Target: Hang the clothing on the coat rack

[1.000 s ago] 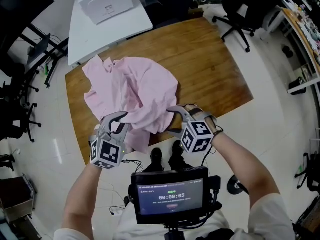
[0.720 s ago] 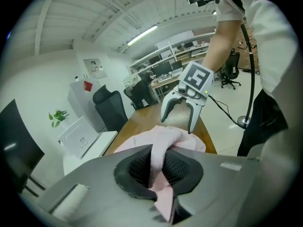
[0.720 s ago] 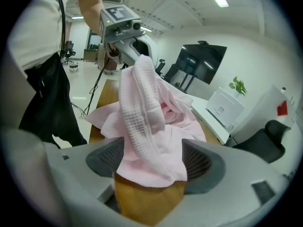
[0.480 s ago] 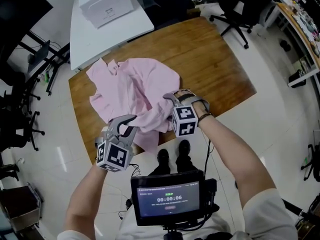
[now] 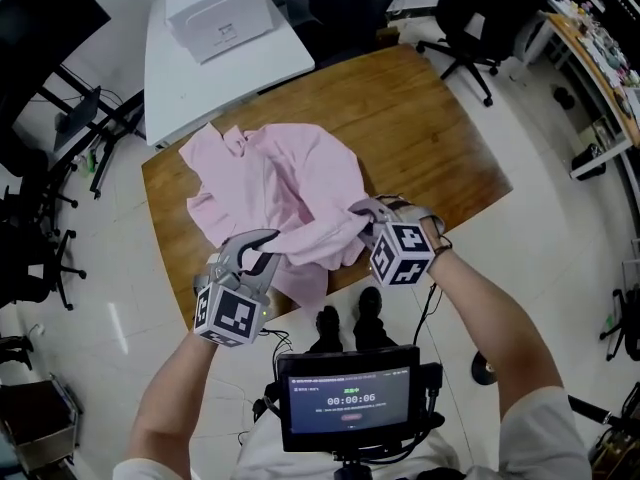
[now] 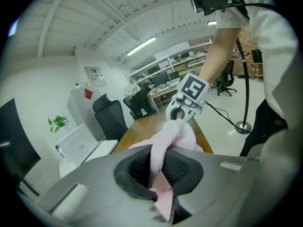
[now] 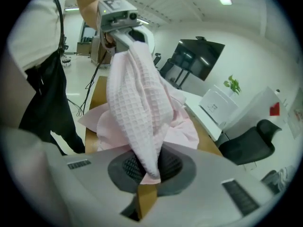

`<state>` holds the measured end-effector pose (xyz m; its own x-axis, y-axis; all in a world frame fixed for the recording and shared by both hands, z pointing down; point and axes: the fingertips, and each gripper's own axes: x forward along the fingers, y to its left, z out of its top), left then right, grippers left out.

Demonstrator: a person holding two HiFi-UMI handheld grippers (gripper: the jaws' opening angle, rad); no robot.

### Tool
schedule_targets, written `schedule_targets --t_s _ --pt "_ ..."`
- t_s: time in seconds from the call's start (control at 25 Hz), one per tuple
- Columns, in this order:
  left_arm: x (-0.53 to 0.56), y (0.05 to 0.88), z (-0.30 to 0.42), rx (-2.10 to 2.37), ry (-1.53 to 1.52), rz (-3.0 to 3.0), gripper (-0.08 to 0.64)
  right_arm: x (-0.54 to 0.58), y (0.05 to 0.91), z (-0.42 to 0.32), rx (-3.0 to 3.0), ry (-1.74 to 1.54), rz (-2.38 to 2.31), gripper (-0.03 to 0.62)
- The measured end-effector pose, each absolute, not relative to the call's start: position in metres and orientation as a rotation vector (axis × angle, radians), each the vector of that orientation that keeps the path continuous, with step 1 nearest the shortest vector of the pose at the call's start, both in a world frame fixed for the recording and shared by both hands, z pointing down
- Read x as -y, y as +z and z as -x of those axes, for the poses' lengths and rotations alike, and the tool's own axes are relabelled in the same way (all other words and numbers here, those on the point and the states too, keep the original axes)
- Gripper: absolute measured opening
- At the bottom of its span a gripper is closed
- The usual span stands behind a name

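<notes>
On the screen (image 5: 350,400), 00:00:06; pink shirt (image 5: 290,188) gripped

Bare wooden table (image 5: 430,138) lies open at centre right; the pink shirt (image 5: 290,183) covers its left half, white box (image 5: 218,8) and office chair (image 5: 475,13) beyond.

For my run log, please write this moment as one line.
left claw: shut on pink waffle-weave shirt | right claw: just closed on shirt | shirt: mostly on brown wooden table
</notes>
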<state>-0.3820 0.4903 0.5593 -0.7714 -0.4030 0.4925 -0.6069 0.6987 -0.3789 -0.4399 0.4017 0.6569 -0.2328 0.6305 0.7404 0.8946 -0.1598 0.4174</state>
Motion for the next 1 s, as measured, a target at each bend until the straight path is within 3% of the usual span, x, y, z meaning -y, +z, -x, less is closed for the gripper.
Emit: schedule_targets --t_s 0.56,1.0 --pt "-0.517 0.424 0.436 2.899 0.572 -0.705 0.028 -0.382 0.449 0.478 2.487 -1.026 1.454 0.011" --pt "-0.508 0.335 0.464 2.971 0.655 -0.836 0.028 -0.365 0.337 0.506 2.7 -1.11 1.262 0.011"
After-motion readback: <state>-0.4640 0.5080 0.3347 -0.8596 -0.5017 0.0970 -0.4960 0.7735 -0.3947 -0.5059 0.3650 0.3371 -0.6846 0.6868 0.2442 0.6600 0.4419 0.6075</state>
